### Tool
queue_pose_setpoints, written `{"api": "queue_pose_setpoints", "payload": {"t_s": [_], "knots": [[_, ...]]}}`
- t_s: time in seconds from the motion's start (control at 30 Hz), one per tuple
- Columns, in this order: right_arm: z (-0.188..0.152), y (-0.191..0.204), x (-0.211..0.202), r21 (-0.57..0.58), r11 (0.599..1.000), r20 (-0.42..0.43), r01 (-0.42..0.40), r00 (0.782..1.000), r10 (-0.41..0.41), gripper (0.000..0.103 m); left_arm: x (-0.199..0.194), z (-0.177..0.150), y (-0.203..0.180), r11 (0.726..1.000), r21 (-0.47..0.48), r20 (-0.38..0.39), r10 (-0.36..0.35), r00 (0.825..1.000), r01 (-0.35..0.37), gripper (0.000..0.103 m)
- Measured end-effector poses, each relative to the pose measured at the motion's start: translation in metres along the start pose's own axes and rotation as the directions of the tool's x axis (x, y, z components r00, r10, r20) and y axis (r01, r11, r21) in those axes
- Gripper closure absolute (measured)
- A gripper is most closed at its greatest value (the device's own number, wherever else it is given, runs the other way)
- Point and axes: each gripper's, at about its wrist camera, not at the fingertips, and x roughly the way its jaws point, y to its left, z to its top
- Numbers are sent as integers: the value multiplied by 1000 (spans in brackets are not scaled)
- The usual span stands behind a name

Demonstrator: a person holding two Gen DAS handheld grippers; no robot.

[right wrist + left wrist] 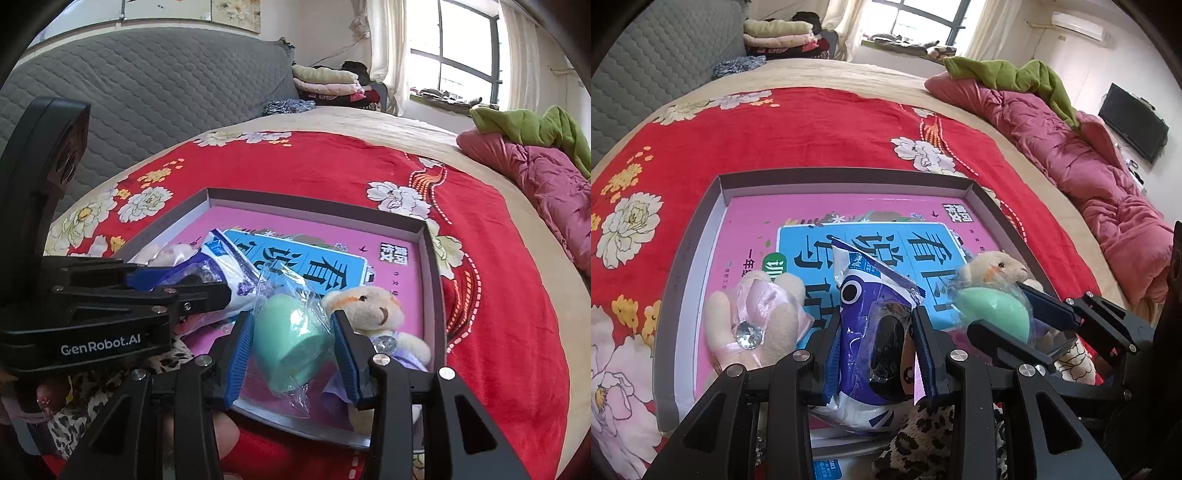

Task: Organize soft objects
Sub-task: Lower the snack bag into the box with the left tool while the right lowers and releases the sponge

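Left wrist view. Left gripper (pixel 877 343) clenched on a blue-and-white packet (pixel 866 314); both blue pads press its sides, and the packet stands up between them over the near part of the tray (pixel 846 176). Tray is a shallow grey box on the red blanket (pixel 812 125), lined with a pink book (pixel 746 236). Seen only here: a cream plush (pixel 753 325) with a clear gem (pixel 749 334) on its front, lying in the tray just left of the packet. Also only here: leopard-print fabric (pixel 923 435) under the gripper at the near edge, and a dark screen (pixel 1134 123) on the far wall at right. Right gripper (pixel 1039 319) enters from the right, closed on a green sponge (pixel 993 314) in clear wrap; a bear (pixel 995 267) lies just behind it.

Right wrist view. Right gripper (pixel 293 349) grasping the sponge (pixel 291 343): pads touch both sides, wrap crumpled around it, held over the tray's near right part. The bear (pixel 373 306) lies in the tray touching the right finger; its face and a purple garment with a gem show clearly here, not in the other view. Left gripper (pixel 207 286) at left holds the packet (pixel 225 271) by its side. The grey headboard (pixel 147 85) shows in full. The cream plush is mostly hidden behind the left gripper.
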Motion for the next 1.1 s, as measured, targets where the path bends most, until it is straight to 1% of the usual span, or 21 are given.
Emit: {"api": "queue_pose_setpoints", "payload": {"t_s": [0.13, 0.33, 0.63, 0.73, 0.8, 0.83, 1.1], "knots": [[-1, 5, 3, -18, 1000, -13, -8, 1000, 8, 60, -1, 1, 0, 1000, 3, -2, 4, 1000, -4, 67], [-2, 3, 5, -12, 1000, -18, 26, 999, -26, 59, -3, 2, 2, 1000, 3, -6, 9, 1000, -9, 67], [-2, -1, 3, -2, 999, -7, 32, 999, -32, 58, -4, 2, 3, 1000, -5, -4, 14, 1000, -14, 67], [-1, -2, 1, 2, 999, 4, 45, 999, -45, 56, -4, 2, 4, 1000, -6, -5, 14, 1000, -14, 67], [-1, -4, 0, 11, 999, 4, 50, 999, -50, 49, -4, 2, 4, 1000, -5, -7, 17, 1000, -17, 67], [-1, -5, 0, 20, 998, 4, 55, 998, -55, 49, -4, 3, 5, 1000, -8, -6, 18, 1000, -18, 66], [2, -20, -4, 96, 994, 13, 54, 998, -56, 48, -6, 5, 8, 999, -27, -8, 21, 1000, -21, 65]]}}
